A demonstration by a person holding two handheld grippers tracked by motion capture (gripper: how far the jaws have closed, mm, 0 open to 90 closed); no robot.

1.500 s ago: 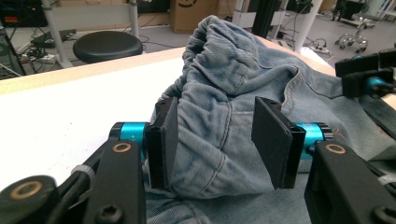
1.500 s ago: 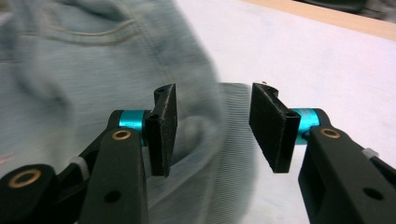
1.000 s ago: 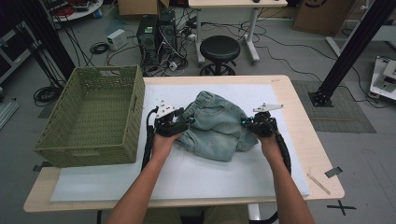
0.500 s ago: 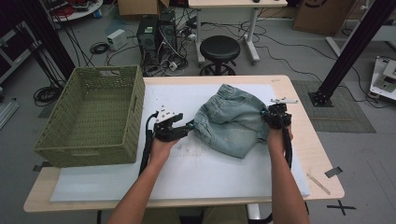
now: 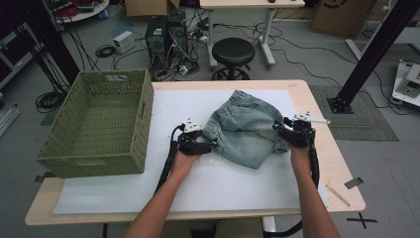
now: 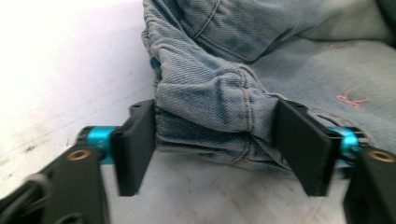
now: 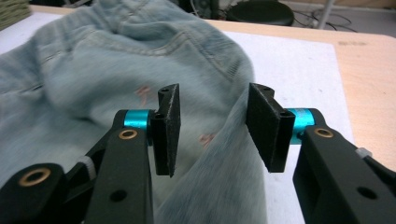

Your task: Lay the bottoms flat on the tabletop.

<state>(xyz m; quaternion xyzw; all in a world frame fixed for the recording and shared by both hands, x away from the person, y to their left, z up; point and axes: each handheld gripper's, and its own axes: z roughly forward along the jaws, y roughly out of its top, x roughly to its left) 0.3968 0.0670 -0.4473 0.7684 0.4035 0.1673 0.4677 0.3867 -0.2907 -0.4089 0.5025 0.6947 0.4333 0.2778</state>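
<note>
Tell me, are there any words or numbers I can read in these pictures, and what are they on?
None can be read.
Denim shorts: small pink stitched marks, too blurred to read.
Cardboard box: a dark round mark, cut off and unclear.
Floor: a black tape cross, a sign and no letter.

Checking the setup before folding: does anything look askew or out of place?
The denim shorts lie rumpled and crooked on the white mat, their left edge bunched between the left tongs. The basket sits squarely. Nothing looks spilled or damaged.

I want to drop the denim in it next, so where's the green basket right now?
In the high view the green woven basket sits at the table's left end, left of the denim garment on the white mat.
</note>
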